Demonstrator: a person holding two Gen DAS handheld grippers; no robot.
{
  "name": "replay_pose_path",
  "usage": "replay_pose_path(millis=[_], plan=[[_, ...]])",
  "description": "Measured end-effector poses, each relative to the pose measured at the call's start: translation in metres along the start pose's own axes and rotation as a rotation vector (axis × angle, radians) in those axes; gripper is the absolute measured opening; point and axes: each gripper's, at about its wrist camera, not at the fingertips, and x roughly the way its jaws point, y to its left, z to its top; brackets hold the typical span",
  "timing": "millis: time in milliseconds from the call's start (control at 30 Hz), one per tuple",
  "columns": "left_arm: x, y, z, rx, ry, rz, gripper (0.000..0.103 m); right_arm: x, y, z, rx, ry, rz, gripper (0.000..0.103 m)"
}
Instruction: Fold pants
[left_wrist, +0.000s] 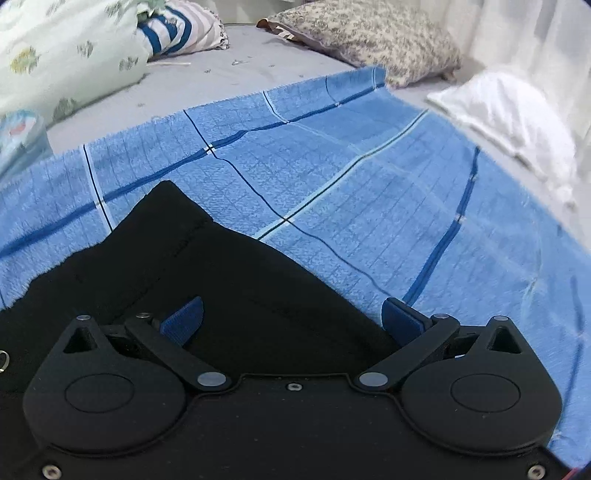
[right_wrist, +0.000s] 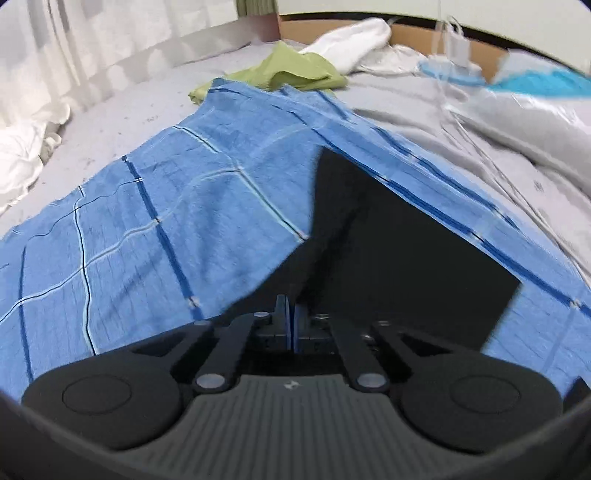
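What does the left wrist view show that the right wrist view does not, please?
Only the left wrist view shows the left gripper, its jaws wide apart over the black pants, plus a floral pillow and a striped cloth farther back. Only the right wrist view shows the right gripper, jaws closed together with the pants' fabric at them, a green cloth and a white cable. Both show the black pants lying on the blue checked blanket over a grey sheet.

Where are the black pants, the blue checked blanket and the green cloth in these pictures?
black pants (left_wrist: 236, 280): left wrist view, middle of the fabric.
blue checked blanket (left_wrist: 369, 177): left wrist view, bare middle.
green cloth (right_wrist: 295, 72): right wrist view, its crumpled centre.
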Motion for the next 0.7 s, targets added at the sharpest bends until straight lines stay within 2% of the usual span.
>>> replay_pose_path(millis=[100, 167, 367, 400, 433, 467, 500, 567, 700], plan=[[-0.002, 0.013, 0.005, -0.076, 0.006, -0.060, 0.103, -0.001, -0.028, -0.009, 0.054, 0.035, 0.035, 0.004], [-0.001, 0.016, 0.006, -0.084, 0.011, -0.068, 0.103, -0.003, -0.037, -0.016, 0.064, 0.032, 0.054, 0.004], [0.002, 0.000, 0.000, 0.007, -0.001, -0.003, 0.102, -0.009, -0.044, -0.022, 0.048, 0.020, 0.065, 0.004], [0.003, -0.004, -0.002, 0.038, -0.005, 0.014, 0.098, -0.009, -0.044, -0.022, 0.051, 0.019, 0.067, 0.004], [0.002, -0.008, -0.005, 0.070, -0.022, 0.047, 0.064, -0.010, -0.046, -0.022, 0.059, 0.013, 0.073, 0.004], [-0.003, -0.012, -0.010, 0.106, -0.064, 0.107, 0.042, -0.012, -0.047, -0.022, 0.068, -0.001, 0.084, 0.004], [-0.009, -0.014, -0.014, 0.139, -0.101, 0.132, 0.011, -0.016, -0.048, -0.022, 0.074, -0.018, 0.094, 0.004], [-0.020, -0.008, -0.014, 0.140, -0.104, 0.095, 0.003, -0.026, -0.051, -0.021, 0.081, -0.044, 0.104, 0.003], [-0.062, 0.020, -0.012, 0.129, -0.147, 0.039, 0.003, -0.064, -0.061, -0.018, 0.068, -0.097, 0.138, 0.003]])
